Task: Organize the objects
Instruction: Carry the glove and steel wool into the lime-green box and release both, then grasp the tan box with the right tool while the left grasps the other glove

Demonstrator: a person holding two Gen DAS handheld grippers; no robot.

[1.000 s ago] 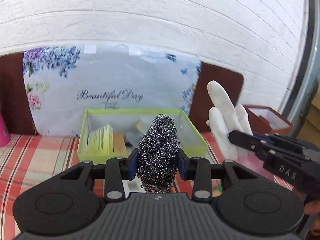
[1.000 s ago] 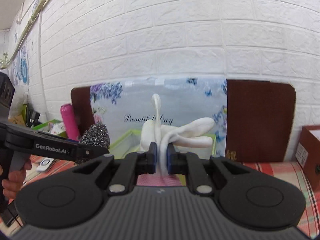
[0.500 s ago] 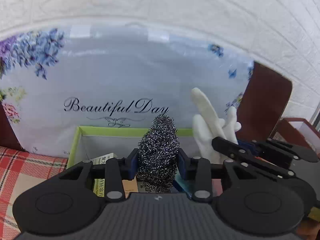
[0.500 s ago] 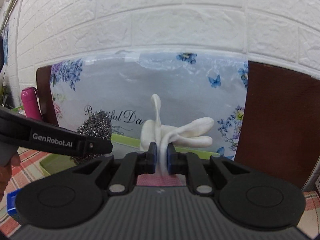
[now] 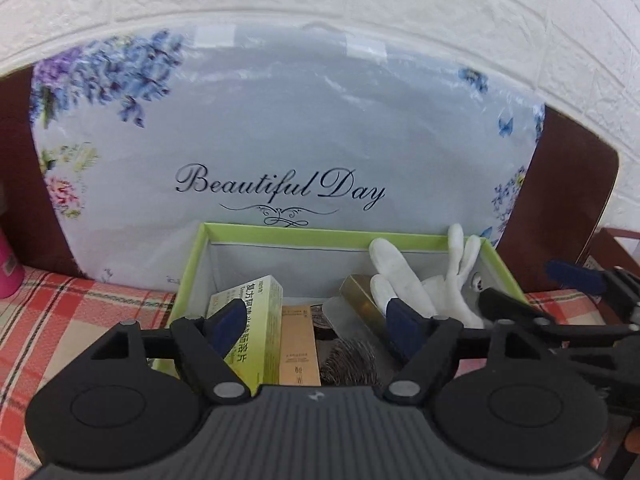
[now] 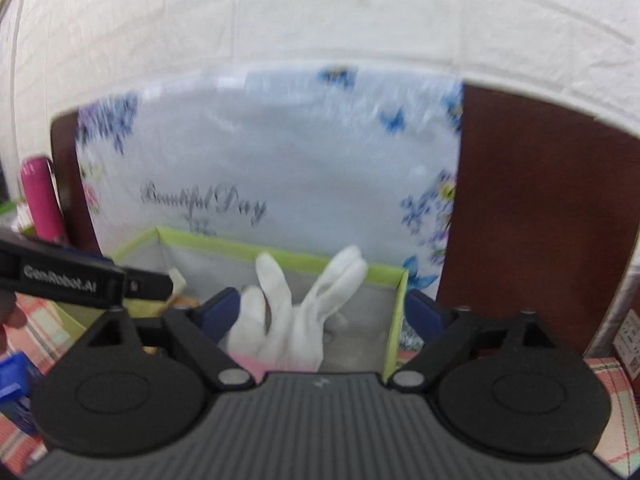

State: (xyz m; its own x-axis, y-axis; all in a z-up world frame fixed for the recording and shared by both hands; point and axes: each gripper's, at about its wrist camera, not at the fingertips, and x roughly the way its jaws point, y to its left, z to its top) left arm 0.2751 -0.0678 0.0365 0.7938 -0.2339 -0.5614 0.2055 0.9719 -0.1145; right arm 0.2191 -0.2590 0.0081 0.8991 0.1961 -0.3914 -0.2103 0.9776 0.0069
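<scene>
A green-rimmed box stands on the checked cloth against a floral "Beautiful Day" bag. My left gripper is open above the box's near edge. The steel wool scrubber lies loose in the box below it. The white glove lies at the box's right end, fingers up against the wall. In the right wrist view my right gripper is open over the box, with the glove lying loose just beyond its jaws.
The box also holds a yellow-green medicine carton, a tan slim carton and a gold box. A pink bottle stands at left. A dark brown board leans on the white brick wall. A red-brown box sits at right.
Both grippers moved over the box and opened. The left let go of the steel wool, the right let go of the glove; both now lie in the box.
</scene>
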